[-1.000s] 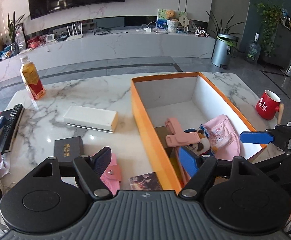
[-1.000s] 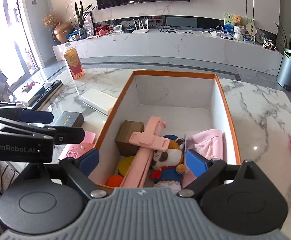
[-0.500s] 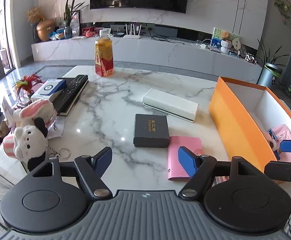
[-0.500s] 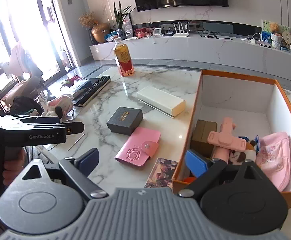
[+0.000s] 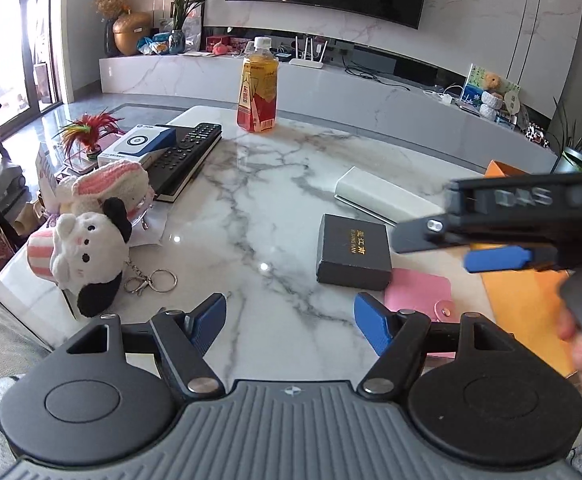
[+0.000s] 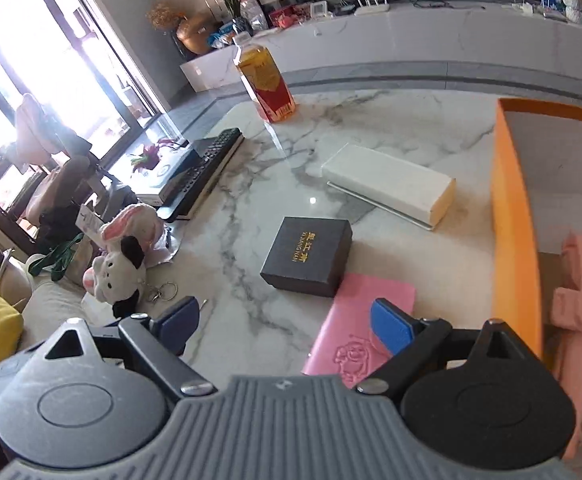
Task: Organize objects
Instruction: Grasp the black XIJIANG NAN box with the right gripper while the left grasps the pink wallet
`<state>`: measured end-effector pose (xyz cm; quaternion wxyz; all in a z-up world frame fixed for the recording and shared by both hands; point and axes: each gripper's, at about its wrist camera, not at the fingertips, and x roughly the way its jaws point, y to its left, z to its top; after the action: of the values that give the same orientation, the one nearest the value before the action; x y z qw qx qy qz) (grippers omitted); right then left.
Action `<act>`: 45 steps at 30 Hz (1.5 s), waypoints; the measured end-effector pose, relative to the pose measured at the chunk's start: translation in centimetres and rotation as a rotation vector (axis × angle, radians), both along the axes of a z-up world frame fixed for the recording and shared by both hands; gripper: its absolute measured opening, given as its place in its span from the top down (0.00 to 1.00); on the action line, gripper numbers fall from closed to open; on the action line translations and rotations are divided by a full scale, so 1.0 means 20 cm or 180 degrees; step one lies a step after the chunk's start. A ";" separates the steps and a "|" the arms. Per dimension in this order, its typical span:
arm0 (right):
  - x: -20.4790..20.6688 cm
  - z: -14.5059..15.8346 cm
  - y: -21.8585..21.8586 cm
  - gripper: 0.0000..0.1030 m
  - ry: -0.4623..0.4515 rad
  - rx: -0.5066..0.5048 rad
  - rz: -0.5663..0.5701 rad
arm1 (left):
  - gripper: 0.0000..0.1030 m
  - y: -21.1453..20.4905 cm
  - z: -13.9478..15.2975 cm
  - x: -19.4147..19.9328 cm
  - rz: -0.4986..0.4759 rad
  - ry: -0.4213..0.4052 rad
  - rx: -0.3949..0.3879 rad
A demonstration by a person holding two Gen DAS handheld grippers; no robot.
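My left gripper hovers over the marble table; its jaws are closing with nothing between them. A black gift box and a pink wallet lie just ahead to its right. My right gripper stands open and empty above the pink wallet, with the black box just beyond. Its blue fingers cross the right side of the left wrist view, blurred. The orange box at the right holds a pink toy plane and other items.
A long white box lies behind the black box. A drink bottle stands at the far edge. A remote, a plush toy and a key ring sit at the left, near the table edge.
Both grippers have swung left, away from the orange box and toward the loose items on the table. The right gripper now reaches across the left wrist view. The left jaws have narrowed slightly.
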<state>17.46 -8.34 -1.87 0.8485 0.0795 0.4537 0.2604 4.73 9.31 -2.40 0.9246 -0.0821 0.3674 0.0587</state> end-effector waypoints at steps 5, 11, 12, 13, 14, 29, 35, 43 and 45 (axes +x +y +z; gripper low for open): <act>0.27 -0.17 0.28 0.10 0.0019 -0.0570 -0.0036 | 0.19 0.09 -0.02 0.00 0.0137 0.0042 -0.0264; 0.39 -0.35 0.40 0.12 0.0191 -0.0889 -0.0028 | 0.19 0.16 -0.05 0.01 0.0142 0.0108 -0.0558; 0.39 -0.36 0.42 0.12 0.0170 -0.0898 0.0001 | 0.19 0.17 -0.05 0.02 0.0121 0.0115 -0.0597; 0.39 -0.37 0.44 0.12 0.0135 -0.0946 0.0019 | 0.19 0.17 -0.05 0.02 0.0112 0.0121 -0.0618; 0.39 -0.38 0.46 0.13 0.0108 -0.1011 0.0043 | 0.19 0.17 -0.06 0.02 0.0117 0.0120 -0.0616; 0.26 -0.20 0.39 0.22 -0.0348 -0.0994 0.0170 | 0.19 0.29 -0.03 0.03 0.0226 0.0181 -0.1170; 0.14 0.05 0.13 0.22 -0.0470 -0.0780 0.0126 | 0.18 0.16 -0.04 0.14 -0.0121 0.0404 -0.0964; -0.15 0.24 -0.40 0.22 -0.0691 -0.0440 -0.0288 | 0.17 -0.26 -0.08 0.34 -0.0955 0.0558 -0.0027; -0.22 0.24 -0.51 0.22 -0.0753 -0.0383 -0.0482 | 0.17 -0.36 -0.11 0.40 -0.1098 0.0595 0.0135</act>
<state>13.09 -18.57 2.91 0.9165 0.0312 0.3580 0.1755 12.65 2.04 -4.61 0.8843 0.0074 0.4589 -0.0854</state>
